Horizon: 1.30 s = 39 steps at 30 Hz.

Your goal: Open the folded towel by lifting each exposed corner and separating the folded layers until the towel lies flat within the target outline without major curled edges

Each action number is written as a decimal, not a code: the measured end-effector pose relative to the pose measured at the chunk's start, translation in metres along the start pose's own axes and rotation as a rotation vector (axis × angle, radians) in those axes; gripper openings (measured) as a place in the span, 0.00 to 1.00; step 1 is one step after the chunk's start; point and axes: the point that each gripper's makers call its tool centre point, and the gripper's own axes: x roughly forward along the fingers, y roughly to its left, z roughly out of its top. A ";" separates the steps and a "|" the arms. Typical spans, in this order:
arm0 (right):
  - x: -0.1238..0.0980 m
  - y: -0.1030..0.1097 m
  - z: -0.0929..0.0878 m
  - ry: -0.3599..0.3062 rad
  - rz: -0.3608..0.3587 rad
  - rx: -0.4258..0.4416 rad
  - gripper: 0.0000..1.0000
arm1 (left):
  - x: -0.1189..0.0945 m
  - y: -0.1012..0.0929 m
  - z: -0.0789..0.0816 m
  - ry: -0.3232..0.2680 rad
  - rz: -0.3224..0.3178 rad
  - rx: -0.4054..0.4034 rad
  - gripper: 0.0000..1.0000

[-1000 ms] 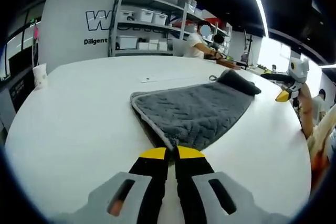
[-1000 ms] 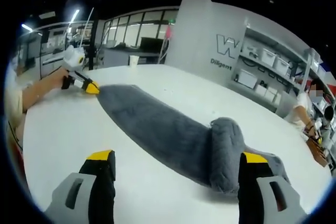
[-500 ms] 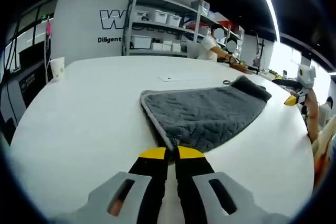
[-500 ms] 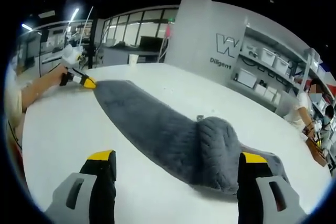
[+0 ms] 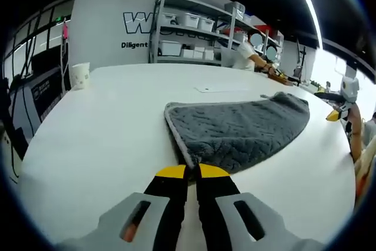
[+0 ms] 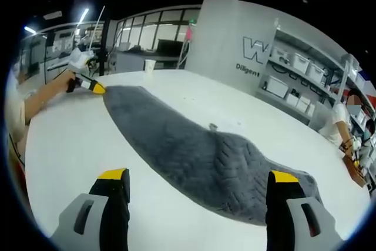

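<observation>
Left gripper view, nearest first: left tongs (image 5: 192, 171), yellow-tipped jaws pressed together on the near corner of the grey towel (image 5: 238, 130). The towel spreads away from that corner over the white desk (image 5: 100, 145), quilted face up, pale piping along its left edge. Its far end rises in a low hump toward the right. Beyond the towel a flat white sheet (image 5: 214, 89) lies on the desk, apart from the cloth. A paper cup (image 5: 80, 75) stands upright near the desk's far-left edge, well apart from the towel; contents cannot be seen. At the right edge of this view, the right tongs (image 5: 336, 114) with a hand behind them, off the towel's far end.

Far background: metal shelving (image 5: 194, 33) against a white wall with dark lettering, carrying white lidded bins (image 5: 171, 47) on several levels; what the bins hold cannot be told. A person (image 5: 252, 58) leans over a bench to the right of the shelving.

Right gripper view: right tongs (image 6: 197, 201), jaws spread wide apart, gripping nothing, with the towel (image 6: 194, 157) lying between and beyond them as a long grey strip running up-left. At its far end the left tongs (image 6: 94, 87), held by a hand, meet the cloth's tip. A cup (image 6: 150, 66) stands farther back on the desk (image 6: 70, 145). No object lies on the towel.
</observation>
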 end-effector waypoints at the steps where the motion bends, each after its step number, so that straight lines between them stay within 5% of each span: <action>1: 0.000 0.000 0.000 0.000 0.000 0.000 0.97 | 0.000 0.001 0.000 0.000 0.002 -0.002 0.05; 39: 0.000 0.001 -0.002 0.009 0.005 0.003 0.98 | -0.036 0.059 -0.002 -0.027 0.146 -0.061 0.05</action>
